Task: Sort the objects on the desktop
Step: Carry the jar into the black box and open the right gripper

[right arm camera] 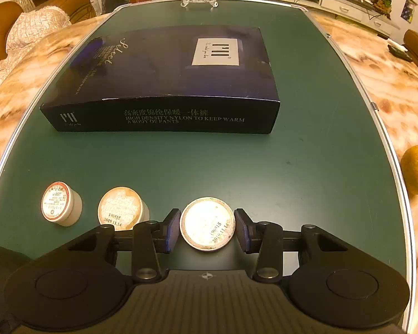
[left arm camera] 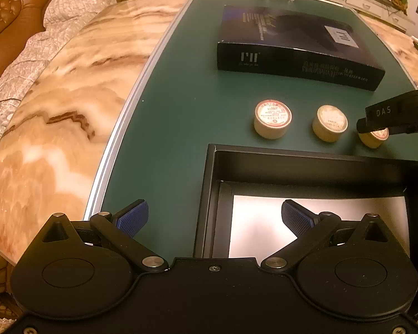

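The rightmost jar (right arm camera: 207,224) is bracketed by the right gripper (right arm camera: 207,229), narrow gaps remaining, presumably for transfer to the open black box (left arm camera: 306,161) just beside it. The left gripper (left arm camera: 214,220) is held spread and empty over that box.

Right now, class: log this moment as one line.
right hand-held gripper: straddles rightmost jar, unclosed | left hand-held gripper: open over black tray

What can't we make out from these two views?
- Third jar: in the left wrist view, the right gripper covers most of it.
- Pads touching that jar: right wrist view can't settle it.
- Open box: bottom hidden by the left gripper, right side cut off.
- Red-rimmed jar label: too small.
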`<state>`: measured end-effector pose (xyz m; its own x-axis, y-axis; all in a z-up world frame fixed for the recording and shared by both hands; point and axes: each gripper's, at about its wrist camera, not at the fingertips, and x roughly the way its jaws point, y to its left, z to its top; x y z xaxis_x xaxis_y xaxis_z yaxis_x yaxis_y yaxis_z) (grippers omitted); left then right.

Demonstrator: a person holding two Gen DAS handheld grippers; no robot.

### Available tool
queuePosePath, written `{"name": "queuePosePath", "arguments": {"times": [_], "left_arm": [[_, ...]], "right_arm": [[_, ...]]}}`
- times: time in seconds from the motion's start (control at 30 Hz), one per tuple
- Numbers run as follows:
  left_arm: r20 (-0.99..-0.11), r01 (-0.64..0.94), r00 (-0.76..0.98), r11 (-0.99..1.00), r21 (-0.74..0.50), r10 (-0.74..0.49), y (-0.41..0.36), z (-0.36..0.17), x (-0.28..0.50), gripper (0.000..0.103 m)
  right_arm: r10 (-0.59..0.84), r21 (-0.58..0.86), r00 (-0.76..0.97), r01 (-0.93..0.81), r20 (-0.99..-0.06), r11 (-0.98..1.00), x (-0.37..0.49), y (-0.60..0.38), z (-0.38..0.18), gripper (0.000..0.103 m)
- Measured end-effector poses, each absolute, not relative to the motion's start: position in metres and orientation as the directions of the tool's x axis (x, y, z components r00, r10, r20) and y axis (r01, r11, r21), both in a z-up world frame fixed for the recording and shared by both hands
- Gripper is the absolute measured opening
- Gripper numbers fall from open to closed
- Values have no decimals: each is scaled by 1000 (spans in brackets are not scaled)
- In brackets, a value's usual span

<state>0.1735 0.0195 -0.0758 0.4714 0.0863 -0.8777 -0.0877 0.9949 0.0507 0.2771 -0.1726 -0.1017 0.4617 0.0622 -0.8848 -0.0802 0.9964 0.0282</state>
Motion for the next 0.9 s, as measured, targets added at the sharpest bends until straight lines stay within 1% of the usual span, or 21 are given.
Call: {"name": "queuePosePath", "arguments": {"times": [0.2, 0.43, 0.9], "left_arm": [[-879, -92, 467, 994, 59, 95, 20, -77, 172, 103], [-877, -97, 470, 993, 63, 101, 23, -73, 166, 103], [-859, -111, 501, 992, 53, 102, 29, -50, 135, 103]], "right_arm": [[64, 30, 473, -80, -879, 996, 273, -172, -98, 45], [57, 7, 506, -100, -861, 995, 258, -166, -76, 45], [71, 11, 541, -114, -838, 993, 195, -169, -28, 45]]}}
